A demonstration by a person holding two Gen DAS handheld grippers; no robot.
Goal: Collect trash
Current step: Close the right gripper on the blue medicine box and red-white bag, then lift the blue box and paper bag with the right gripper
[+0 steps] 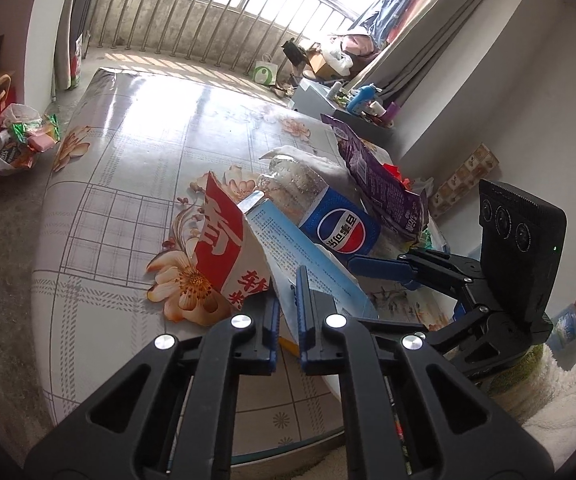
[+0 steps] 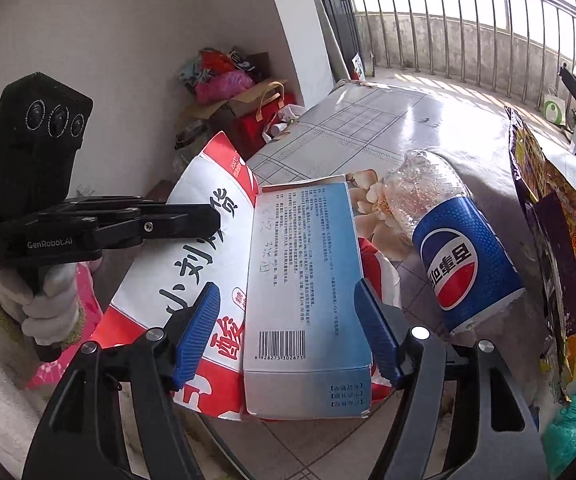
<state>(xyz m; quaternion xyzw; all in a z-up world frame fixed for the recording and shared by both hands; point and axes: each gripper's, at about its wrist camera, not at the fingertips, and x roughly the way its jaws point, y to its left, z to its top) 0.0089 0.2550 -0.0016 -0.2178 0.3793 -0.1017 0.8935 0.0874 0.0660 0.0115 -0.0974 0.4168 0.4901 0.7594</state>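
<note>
A red-and-white paper bag (image 1: 227, 248) (image 2: 203, 248) lies on the table (image 1: 135, 184) with a light-blue carton (image 1: 308, 256) (image 2: 308, 276) on top of it. My left gripper (image 1: 288, 320) is shut on the paper bag's edge. My right gripper (image 2: 288, 324) is open, its blue fingers (image 2: 197, 332) on either side of the carton without touching it. A crushed Pepsi bottle (image 1: 340, 224) (image 2: 460, 252) lies to the right of the carton. A purple snack wrapper (image 1: 380, 184) (image 2: 548, 216) stands beyond it.
A plastic bag of rubbish (image 1: 19, 140) sits on the floor left of the table. Gift bags (image 2: 263, 112) stand by the wall. A cluttered side table (image 1: 352, 100) stands at the far right. Balcony railing (image 1: 215, 24) runs along the back.
</note>
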